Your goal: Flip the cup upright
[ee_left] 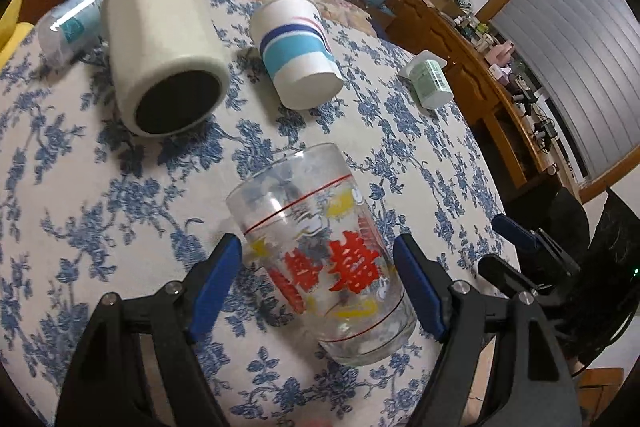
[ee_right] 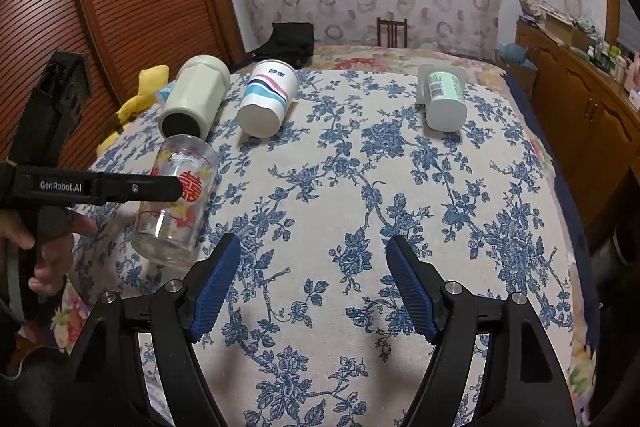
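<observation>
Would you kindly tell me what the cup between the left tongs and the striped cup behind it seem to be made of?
The printed cup between the open left tongs looks like clear glossy glass: the tablecloth shows through and it has a thick base. The striped cup looks like matte paper: opaque white, with a recessed bottom, though thin plastic is possible.

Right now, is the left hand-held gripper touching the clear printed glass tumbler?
Cannot tell. In the left wrist view the left hand-held gripper straddles the clear printed glass tumbler, open; neither view shows a plain gap or contact.
</observation>
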The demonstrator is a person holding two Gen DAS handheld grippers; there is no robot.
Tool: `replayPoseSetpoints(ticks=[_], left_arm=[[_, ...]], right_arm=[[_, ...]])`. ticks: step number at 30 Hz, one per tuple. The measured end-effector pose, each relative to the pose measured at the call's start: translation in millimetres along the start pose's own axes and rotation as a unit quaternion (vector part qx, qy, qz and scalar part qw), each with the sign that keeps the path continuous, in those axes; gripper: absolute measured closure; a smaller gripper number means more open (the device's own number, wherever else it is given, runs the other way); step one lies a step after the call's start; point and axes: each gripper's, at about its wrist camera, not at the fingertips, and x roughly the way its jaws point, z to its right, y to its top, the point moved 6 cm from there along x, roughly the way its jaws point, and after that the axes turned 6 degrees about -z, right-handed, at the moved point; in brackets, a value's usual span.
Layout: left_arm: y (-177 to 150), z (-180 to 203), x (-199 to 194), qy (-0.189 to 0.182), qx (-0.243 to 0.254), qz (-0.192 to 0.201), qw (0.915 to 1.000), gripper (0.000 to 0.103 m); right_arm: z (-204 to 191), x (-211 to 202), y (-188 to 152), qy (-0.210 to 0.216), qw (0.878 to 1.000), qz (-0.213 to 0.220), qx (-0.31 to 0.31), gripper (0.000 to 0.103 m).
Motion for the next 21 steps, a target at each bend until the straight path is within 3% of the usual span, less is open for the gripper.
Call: replayPoseSetpoints(ticks=[14,21], left_arm=[[17,9,23,0.013,-0.002,-0.042,0.999,0.026],[22,14,18,0.035,0.029,-0.024,0.9987,0.033]], right_arm=[[5,2,-4,0.004,1.0,-0.003,0.009,0.026],[8,6,-9,0.01,1.0,-0.005,0.019,0.026]])
